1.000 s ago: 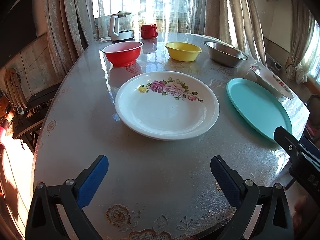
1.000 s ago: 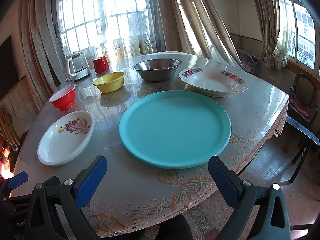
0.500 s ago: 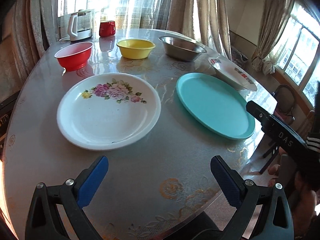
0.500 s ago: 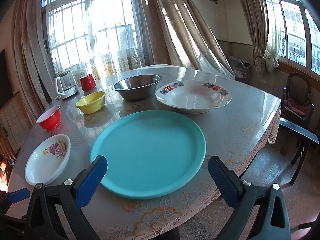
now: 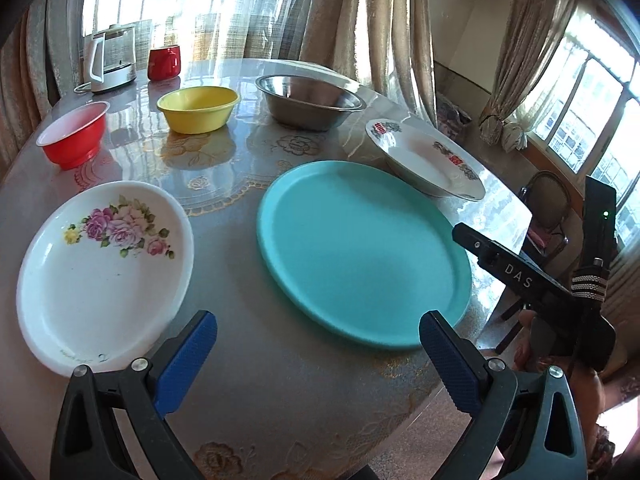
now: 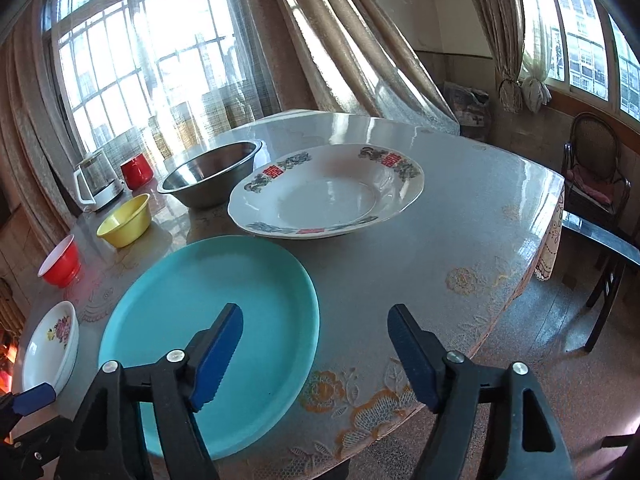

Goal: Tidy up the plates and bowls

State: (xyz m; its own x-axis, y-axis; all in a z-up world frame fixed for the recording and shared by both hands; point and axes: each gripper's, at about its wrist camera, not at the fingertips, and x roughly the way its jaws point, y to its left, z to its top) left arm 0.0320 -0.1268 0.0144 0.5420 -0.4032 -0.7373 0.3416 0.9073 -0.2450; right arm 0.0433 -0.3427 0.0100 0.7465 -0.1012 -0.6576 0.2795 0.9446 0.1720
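A teal plate (image 5: 360,252) lies on the table's near side; it also shows in the right wrist view (image 6: 208,332). A white rose plate (image 5: 104,268) lies to its left, a white plate with red marks (image 6: 328,196) behind right. A red bowl (image 5: 74,134), a yellow bowl (image 5: 198,108) and a steel bowl (image 5: 310,100) stand in a row behind. My left gripper (image 5: 318,360) is open and empty near the front edge. My right gripper (image 6: 316,356) is open and empty over the teal plate's right rim.
A kettle (image 5: 110,62) and a red mug (image 5: 164,62) stand at the table's back by the curtained window. A chair (image 6: 596,168) and a dark bench (image 6: 600,236) stand to the right of the table's edge.
Both grippers have swung to the right: the plates slid left in both views. The right gripper has moved forward over the teal plate, its jaws a little narrower.
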